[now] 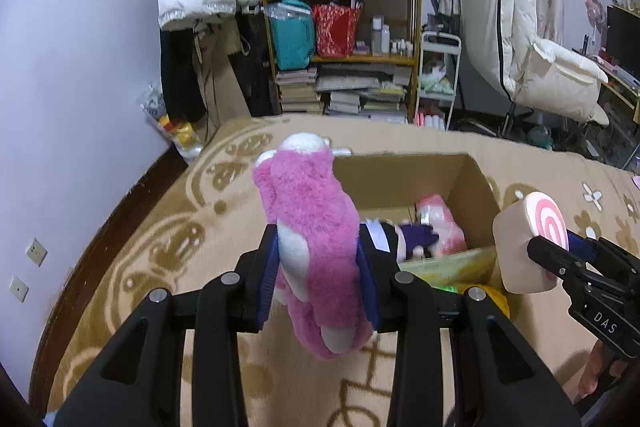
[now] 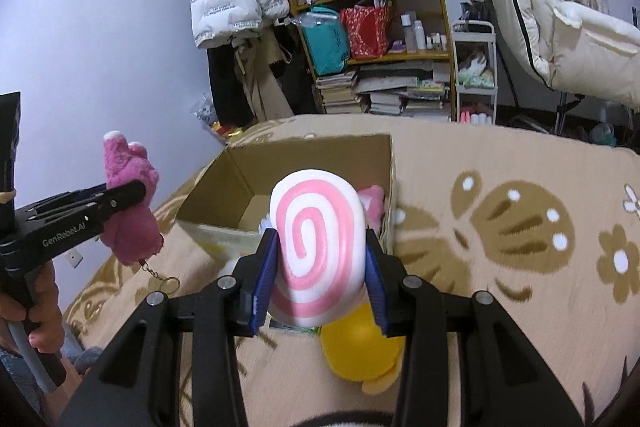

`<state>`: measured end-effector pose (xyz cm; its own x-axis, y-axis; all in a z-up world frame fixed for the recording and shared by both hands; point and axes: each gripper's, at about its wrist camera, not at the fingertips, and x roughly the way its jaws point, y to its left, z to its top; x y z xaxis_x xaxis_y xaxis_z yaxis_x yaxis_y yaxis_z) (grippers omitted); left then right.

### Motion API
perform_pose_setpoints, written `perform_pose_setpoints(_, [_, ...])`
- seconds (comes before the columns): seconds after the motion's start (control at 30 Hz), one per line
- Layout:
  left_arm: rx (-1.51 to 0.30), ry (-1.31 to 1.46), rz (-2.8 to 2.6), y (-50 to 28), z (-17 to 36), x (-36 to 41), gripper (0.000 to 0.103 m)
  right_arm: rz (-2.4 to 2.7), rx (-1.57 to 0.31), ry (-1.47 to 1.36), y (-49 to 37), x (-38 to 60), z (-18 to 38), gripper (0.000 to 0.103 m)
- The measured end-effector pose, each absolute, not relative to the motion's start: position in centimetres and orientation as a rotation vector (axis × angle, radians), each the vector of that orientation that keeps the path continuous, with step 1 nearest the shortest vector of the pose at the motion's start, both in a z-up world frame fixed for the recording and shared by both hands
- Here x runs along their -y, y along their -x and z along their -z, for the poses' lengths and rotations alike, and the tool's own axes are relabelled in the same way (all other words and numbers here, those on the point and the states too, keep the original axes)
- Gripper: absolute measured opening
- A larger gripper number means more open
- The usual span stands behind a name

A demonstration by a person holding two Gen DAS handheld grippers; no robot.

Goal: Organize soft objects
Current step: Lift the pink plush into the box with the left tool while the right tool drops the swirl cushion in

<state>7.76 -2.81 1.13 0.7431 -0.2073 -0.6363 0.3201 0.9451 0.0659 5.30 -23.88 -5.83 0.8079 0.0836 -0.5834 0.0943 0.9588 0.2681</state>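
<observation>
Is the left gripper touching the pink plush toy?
Touching. In the left wrist view, the left gripper has its blue-padded jaws pressed against both sides of the pink plush toy.

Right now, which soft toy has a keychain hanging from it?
The pink plush toy in the left gripper; a small chain and ring dangle below it. The swirl cushion has none.

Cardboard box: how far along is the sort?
Partly done: the cardboard box already holds a pink toy and others. In hand: left tool clamps the pink plush; right tool clamps the swirl cushion; neither is boxed yet. The yellow toy beside the box remains.
</observation>
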Motion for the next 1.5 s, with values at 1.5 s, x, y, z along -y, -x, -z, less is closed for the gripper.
perform_pose_setpoints(1.5, [-0.806,-0.210,0.256,-17.6,4.5,6.1,0.063,-0.002,-0.687,-0.270,-14.4,24.6,9.3,0.053])
